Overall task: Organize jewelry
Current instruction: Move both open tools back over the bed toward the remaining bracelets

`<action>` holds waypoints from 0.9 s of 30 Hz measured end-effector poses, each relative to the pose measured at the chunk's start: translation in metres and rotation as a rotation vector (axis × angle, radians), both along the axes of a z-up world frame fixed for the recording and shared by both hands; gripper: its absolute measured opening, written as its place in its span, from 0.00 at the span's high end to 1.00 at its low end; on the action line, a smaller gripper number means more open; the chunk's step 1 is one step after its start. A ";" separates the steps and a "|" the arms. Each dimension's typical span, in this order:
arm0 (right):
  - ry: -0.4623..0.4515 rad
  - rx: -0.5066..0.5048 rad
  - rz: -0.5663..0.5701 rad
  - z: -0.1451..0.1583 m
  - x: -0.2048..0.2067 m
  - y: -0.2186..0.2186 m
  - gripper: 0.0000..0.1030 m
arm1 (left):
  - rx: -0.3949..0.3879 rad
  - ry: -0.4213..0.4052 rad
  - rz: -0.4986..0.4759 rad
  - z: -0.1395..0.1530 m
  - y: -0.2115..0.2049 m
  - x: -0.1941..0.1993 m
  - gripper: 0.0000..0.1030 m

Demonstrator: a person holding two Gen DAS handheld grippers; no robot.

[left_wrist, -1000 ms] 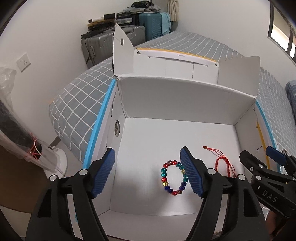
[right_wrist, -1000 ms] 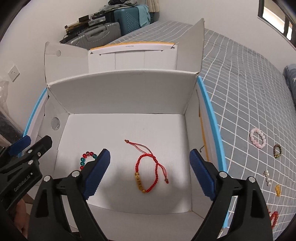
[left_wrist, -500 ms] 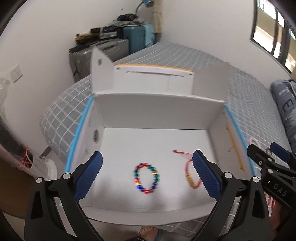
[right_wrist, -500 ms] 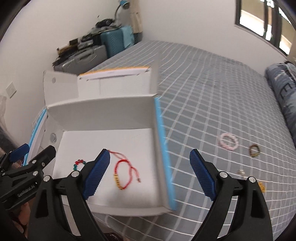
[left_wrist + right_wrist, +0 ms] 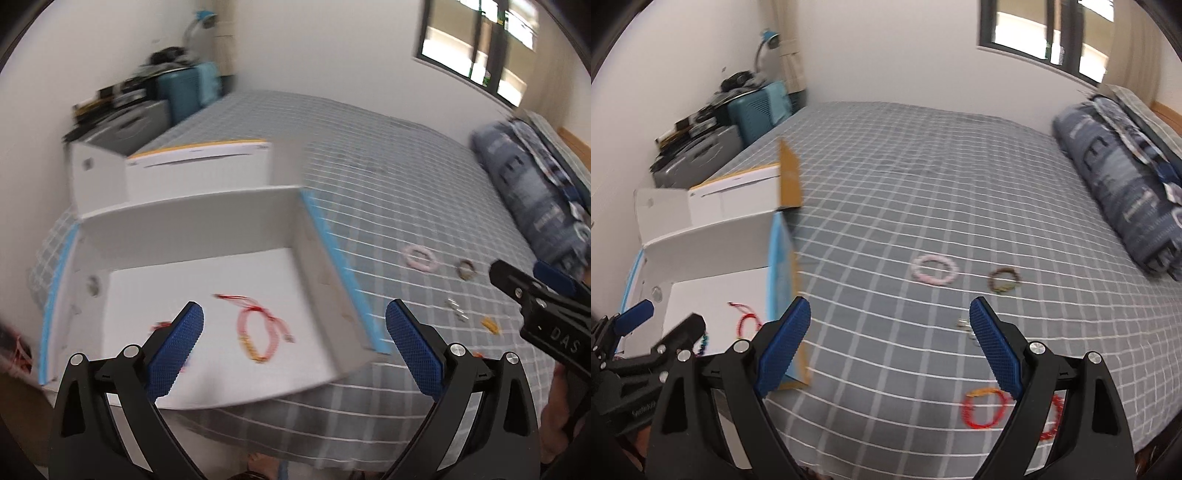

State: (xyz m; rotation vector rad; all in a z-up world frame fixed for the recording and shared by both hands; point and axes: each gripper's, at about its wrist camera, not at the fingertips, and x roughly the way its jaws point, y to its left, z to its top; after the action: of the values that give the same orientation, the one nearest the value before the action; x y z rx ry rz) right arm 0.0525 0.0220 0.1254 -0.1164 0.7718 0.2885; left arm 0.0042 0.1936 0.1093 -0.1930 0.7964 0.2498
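The red cord bracelet (image 5: 258, 332) lies in the white box (image 5: 192, 229), with beads beside it. Both views have swung right from the box toward the bed (image 5: 923, 192), where the pink bracelet (image 5: 934, 269) and others wait. The left gripper (image 5: 293, 339) and right gripper (image 5: 890, 343) are spread and empty, likely heading for the next piece.

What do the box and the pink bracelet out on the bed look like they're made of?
Box: looks like white cardboard, matte, with folded flaps and a brown raw edge in the right view. Pink bracelet: probably pale round beads, stone or plastic; too blurred to tell which.
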 end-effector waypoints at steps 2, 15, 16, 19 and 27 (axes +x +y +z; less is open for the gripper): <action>-0.003 -0.005 -0.026 -0.001 -0.001 -0.018 0.18 | -0.010 -0.001 -0.030 0.001 -0.016 0.005 0.06; 0.033 -0.043 -0.239 -0.038 -0.004 -0.152 0.18 | -0.029 0.036 -0.239 -0.023 -0.129 0.048 0.06; 0.040 -0.045 -0.251 -0.042 -0.004 -0.159 0.18 | -0.028 0.040 -0.251 -0.026 -0.135 0.051 0.06; 0.066 -0.056 -0.290 -0.058 -0.002 -0.186 0.18 | -0.005 0.059 -0.293 -0.043 -0.162 0.062 0.06; 0.157 -0.093 -0.331 -0.104 0.004 -0.228 0.18 | -0.040 0.142 -0.354 -0.087 -0.198 0.088 0.06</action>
State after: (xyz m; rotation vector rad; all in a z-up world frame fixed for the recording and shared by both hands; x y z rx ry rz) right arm 0.0568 -0.2064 0.0209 -0.0525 0.9454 -0.0537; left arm 0.0925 -0.0049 0.0223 -0.0697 0.9610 -0.0879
